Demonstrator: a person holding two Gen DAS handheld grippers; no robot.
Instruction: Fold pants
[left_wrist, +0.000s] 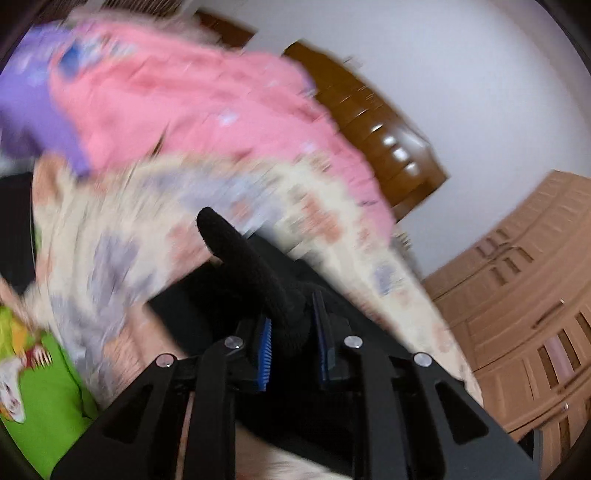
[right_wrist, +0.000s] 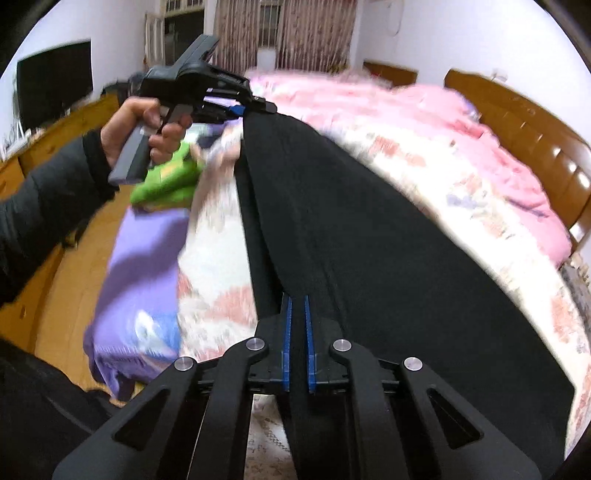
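Observation:
The black pants stretch between my two grippers above the bed. My right gripper is shut on one end of the pants, the fabric pinched between its blue pads. My left gripper, held by a hand, grips the far end of the pants in the right wrist view. In the left wrist view my left gripper is shut on a bunched fold of the black pants that sticks up between its blue pads. The left view is motion-blurred.
The bed has a floral sheet, a pink quilt and a wooden headboard. A purple cloth and a green item lie at the bed's left edge. A wooden wardrobe stands at the right.

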